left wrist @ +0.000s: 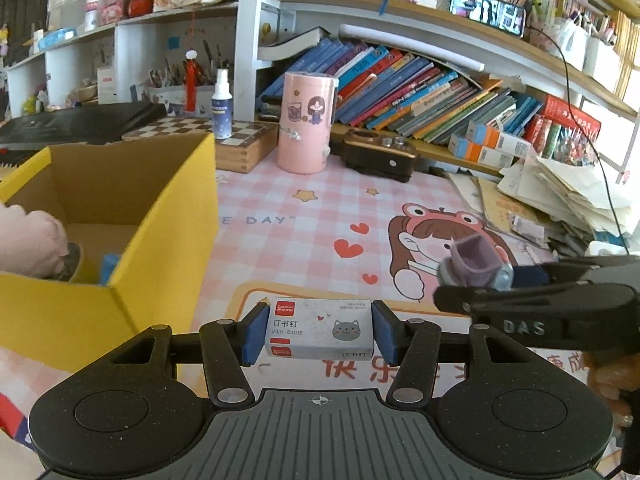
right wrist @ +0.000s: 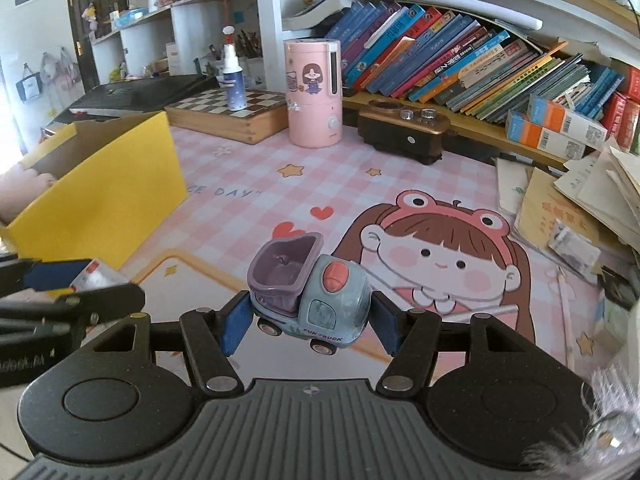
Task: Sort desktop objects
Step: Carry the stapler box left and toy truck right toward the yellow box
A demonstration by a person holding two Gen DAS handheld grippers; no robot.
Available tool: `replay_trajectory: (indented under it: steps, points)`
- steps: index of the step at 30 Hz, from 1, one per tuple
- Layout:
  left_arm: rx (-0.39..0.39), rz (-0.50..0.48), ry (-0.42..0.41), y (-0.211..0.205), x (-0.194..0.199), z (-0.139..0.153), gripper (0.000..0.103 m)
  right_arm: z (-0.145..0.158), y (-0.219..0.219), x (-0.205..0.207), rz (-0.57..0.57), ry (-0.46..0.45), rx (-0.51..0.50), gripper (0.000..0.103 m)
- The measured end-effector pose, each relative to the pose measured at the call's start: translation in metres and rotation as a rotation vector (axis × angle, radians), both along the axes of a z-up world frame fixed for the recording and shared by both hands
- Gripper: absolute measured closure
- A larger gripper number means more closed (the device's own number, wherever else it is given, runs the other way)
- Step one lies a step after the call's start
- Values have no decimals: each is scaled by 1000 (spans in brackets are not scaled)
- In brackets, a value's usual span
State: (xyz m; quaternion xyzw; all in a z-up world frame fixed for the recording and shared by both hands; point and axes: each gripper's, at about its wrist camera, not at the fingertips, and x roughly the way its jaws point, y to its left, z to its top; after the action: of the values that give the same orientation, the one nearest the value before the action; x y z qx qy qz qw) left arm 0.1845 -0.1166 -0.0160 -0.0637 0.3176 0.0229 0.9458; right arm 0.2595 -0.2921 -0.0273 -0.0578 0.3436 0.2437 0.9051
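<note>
Nearest, a staple box (left wrist: 319,328) is clamped across its short ends in the left gripper (left wrist: 319,334), and a toy truck (right wrist: 310,300) is held between the jaws of the right gripper (right wrist: 310,320), both clear of the counter (right wrist: 248,184), probably for carrying. Farther left, the yellow box (left wrist: 160,216) stands open, seemingly their destination.

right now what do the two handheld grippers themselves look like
Both match: the left gripper and right gripper have speckled matte black linkage arms with silver pivot pins, blue pads on the fingertips, a grey ribbed centre plate with a crosshair mark, and round black discs either side. Raised letters "DAS" show on the right gripper's side in the left wrist view.
</note>
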Motion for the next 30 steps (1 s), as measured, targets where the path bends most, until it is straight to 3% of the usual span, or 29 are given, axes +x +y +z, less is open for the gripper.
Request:
replay_trajectory:
  steps: [7,30]
  points:
    - [-29,8,-32,21,-28,9,49,7,-3,-28,-30,85,32,42]
    - [-95,-16,-50,113,-121,12,49,19,98,-141,26,72,-17,42]
